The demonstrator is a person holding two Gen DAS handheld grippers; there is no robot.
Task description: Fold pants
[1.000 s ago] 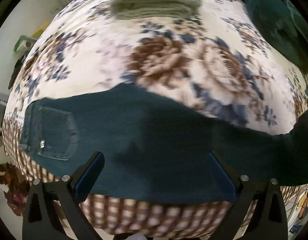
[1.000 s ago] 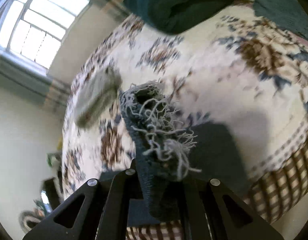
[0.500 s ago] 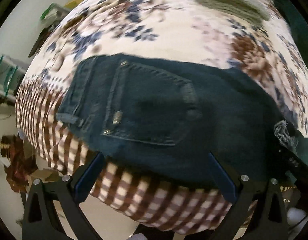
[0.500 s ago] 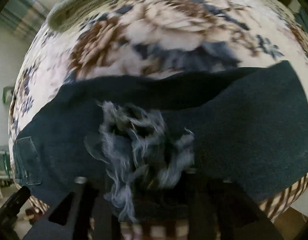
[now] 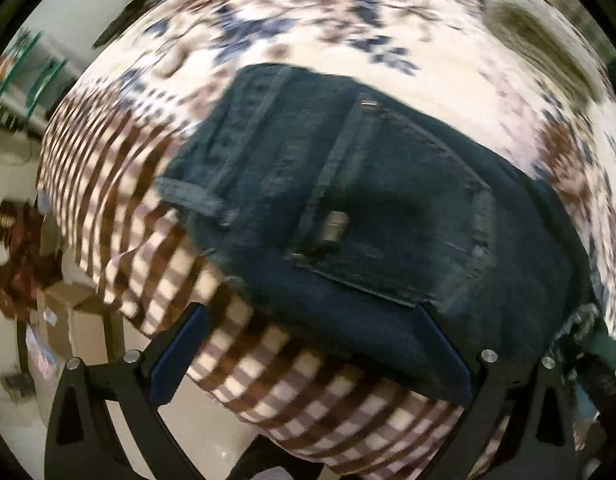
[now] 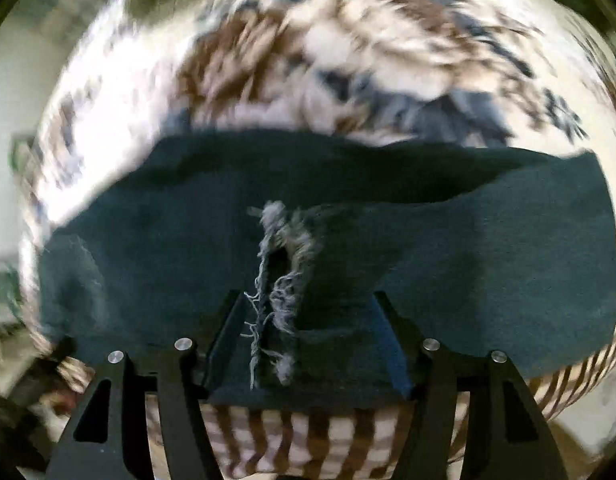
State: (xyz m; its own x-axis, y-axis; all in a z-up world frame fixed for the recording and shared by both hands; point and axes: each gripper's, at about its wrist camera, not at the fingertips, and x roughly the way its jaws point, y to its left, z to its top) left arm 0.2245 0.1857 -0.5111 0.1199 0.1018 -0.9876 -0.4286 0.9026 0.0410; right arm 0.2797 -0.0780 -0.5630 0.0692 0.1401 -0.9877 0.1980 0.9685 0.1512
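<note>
Pants [image 5: 388,208] lie flat at bed [image 5: 348,12] front edge; right tool [image 6: 308,344] clamps frayed hem [image 6: 276,280] mid-fold, left tool [image 5: 308,352] gapes empty.

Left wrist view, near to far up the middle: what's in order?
Open left gripper → brown-and-white checked edge of the bed cover → dark blue denim jeans, back pocket up → floral white, brown and blue bedspread. Grey-green folded item sits far right, blurred.
</note>
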